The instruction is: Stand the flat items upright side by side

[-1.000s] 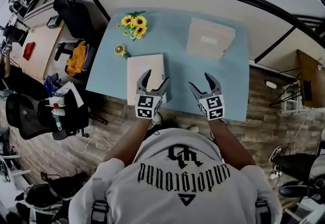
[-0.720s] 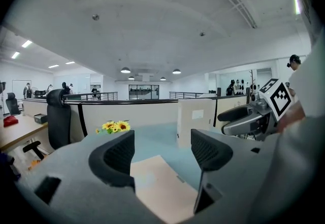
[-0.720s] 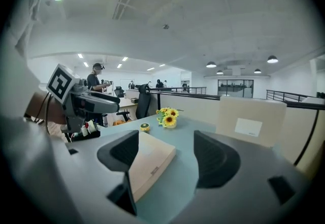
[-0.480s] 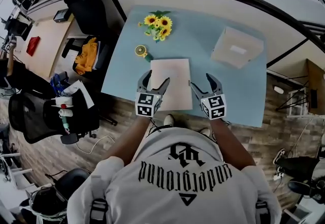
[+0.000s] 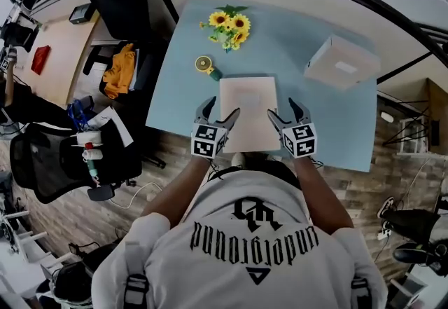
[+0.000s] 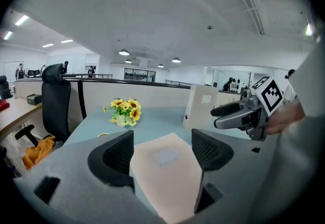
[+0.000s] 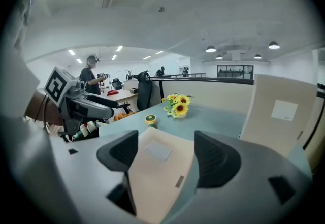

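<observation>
The left tongs [image 5: 221, 110] and the right tongs [image 5: 283, 110] both stand open with nothing held, their jaws pointing to the far side. They flank the flat folder [image 5: 248, 108], one at its left edge and one at its right. The folder lies flat on the worktop [image 5: 182, 101], and its near edge reaches about to the worktop's near edge. A tape roll [image 5: 204, 64] lies just past its far left corner, with sunflowers [image 5: 229, 26] farther off. The upright folder [image 5: 343, 62] stands at the far right, well apart, with bare worktop between. A second ago the right tongs were well to the right of the flat folder; now they are beside it.
</observation>
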Available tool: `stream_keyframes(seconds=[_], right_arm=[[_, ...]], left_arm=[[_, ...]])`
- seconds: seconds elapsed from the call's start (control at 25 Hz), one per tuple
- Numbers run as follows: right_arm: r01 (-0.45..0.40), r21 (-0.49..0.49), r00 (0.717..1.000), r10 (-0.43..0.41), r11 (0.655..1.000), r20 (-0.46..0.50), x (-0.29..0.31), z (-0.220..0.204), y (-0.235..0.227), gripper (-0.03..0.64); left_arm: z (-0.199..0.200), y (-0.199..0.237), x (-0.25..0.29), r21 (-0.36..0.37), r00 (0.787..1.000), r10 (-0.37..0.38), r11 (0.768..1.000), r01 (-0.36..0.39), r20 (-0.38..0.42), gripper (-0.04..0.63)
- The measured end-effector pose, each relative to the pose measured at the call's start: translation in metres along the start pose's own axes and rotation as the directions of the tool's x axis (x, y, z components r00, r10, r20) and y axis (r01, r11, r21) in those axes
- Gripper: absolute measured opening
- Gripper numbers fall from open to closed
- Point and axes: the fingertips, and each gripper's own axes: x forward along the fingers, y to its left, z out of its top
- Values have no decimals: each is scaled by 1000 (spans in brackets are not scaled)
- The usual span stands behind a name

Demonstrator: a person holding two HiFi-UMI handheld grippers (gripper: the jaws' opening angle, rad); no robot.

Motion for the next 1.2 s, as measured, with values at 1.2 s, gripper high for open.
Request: stream_keyframes(seconds=[1.2], right_arm=[[-157,437,812,367,886,-453,94,-174,-18,359]], left_arm=[[-183,32,67,-404,891,-113,911,-84,-440,377]])
